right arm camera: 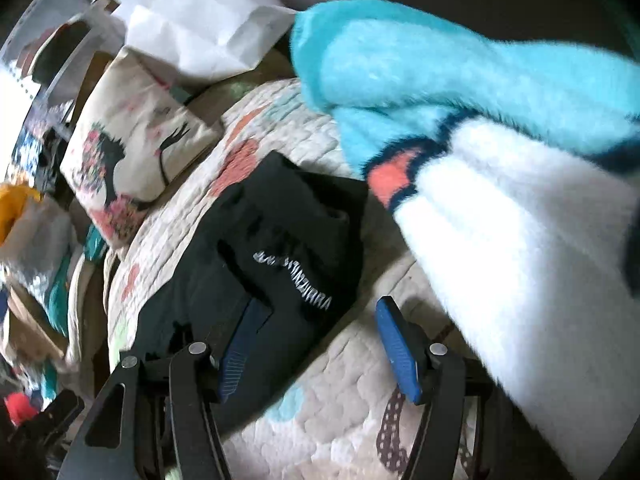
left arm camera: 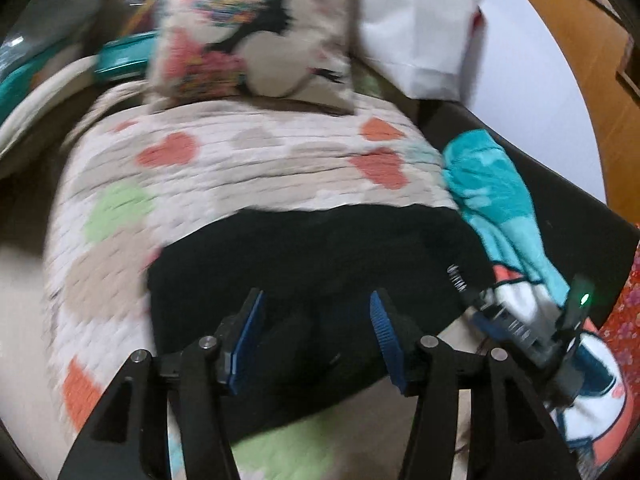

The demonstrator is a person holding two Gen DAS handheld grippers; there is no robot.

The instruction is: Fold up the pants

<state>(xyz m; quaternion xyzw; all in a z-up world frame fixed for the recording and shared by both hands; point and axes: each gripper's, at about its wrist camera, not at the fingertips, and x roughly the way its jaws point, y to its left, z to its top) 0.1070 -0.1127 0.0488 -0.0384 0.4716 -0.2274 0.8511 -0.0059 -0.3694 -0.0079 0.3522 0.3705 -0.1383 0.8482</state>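
A: Checking both views. Black pants (left arm camera: 316,264) lying bunched on quilted bedspread (left arm camera: 224,176), dead ahead of left gripper (left arm camera: 316,338) and partly under it. Jaws wide, nothing held; dark fabric visible between the blue pads (left arm camera: 250,334).

B: Same on right gripper (right arm camera: 318,344): jaws wide, empty. Pants (right arm camera: 256,264) ahead and to the left of these jaws; left pad over black cloth, right pad over bare bedspread (right arm camera: 344,392). White lettering on the fabric just ahead of the left pad.

A: Long axis?

B: Hard to call. From the left wrist, running crosswise in front of the jaws. From the right wrist, slanting away to upper right. Garment rumpled, so waistband and hems not told apart.

A: Nearer side?

B: Left, judged by cloth sitting squarely between its jaws. Right gripper (left arm camera: 532,332) off to the right of the left jaws, near the pants' right edge.

A: Clutter?

B: Turquoise fleece blanket (right arm camera: 460,80) close beyond the right jaws, alongside the pants' right edge; touching or not, cannot tell. Printed pillow (left arm camera: 256,32) farther ahead, well apart. White paper bag (left arm camera: 416,28) beyond that.

A: Stage?

B: Probably early: no clean fold evident, nothing gripped. Likely needs a pinch at each end of that crosswise line.
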